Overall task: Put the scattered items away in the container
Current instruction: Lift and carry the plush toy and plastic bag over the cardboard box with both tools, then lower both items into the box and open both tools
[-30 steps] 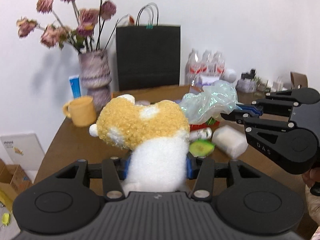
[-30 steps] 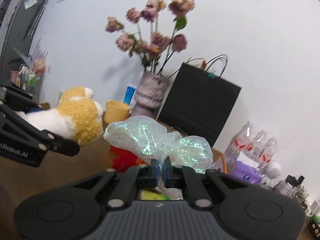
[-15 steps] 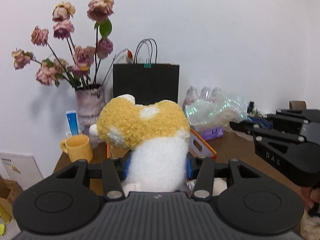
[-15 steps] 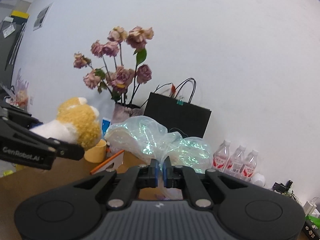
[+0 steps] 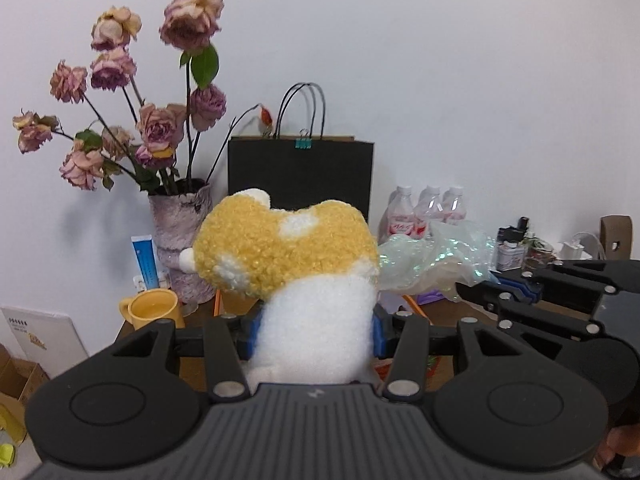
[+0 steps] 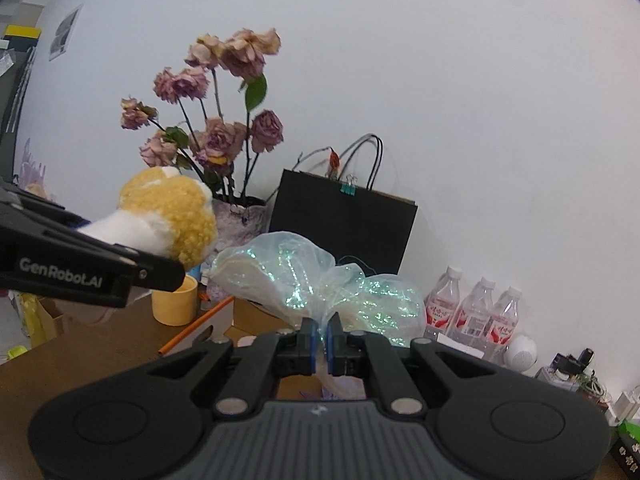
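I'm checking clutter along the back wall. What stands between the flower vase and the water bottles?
A black paper bag stands between the vase and the water bottles, against the wall. Both wrist views show it; the plush toy covers its base in the left one.

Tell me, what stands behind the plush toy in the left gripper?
Behind the plush toy stand a black paper bag and a vase of dried roses. The toy covers the bag's lower part and the table there.
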`<control>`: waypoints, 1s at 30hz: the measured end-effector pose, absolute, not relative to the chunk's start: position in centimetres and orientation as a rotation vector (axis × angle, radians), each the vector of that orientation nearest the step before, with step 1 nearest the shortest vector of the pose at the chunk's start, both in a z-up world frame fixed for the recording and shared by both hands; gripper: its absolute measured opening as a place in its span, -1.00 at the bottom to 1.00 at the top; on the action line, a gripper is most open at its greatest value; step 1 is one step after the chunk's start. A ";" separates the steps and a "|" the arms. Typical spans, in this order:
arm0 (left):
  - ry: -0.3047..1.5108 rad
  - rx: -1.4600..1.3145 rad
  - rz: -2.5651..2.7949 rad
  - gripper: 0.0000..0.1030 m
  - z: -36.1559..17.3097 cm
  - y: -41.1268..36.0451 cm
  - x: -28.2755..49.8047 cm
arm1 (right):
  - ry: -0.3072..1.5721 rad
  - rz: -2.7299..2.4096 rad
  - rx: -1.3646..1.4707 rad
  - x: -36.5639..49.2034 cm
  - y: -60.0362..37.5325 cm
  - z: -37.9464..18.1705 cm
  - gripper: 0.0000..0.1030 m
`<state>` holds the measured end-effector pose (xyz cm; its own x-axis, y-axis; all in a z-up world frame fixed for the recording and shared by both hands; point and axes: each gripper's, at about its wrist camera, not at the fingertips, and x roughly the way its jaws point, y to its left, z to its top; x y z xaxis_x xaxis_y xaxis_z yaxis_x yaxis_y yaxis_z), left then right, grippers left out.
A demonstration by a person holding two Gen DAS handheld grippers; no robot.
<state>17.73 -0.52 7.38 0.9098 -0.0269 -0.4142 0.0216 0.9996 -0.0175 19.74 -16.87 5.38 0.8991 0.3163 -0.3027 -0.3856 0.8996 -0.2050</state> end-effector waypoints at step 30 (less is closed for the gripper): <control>0.643 -0.044 0.050 -0.06 -2.6 2.2 33.7 | 0.521 0.386 -0.230 35.2 -13.5 -5.3 -0.93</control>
<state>33.70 2.24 -2.64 0.7991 0.0331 -0.6003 -0.0606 0.9978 -0.0256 35.24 -13.46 -5.30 0.7980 0.2991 -0.5232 -0.4141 0.9029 -0.1154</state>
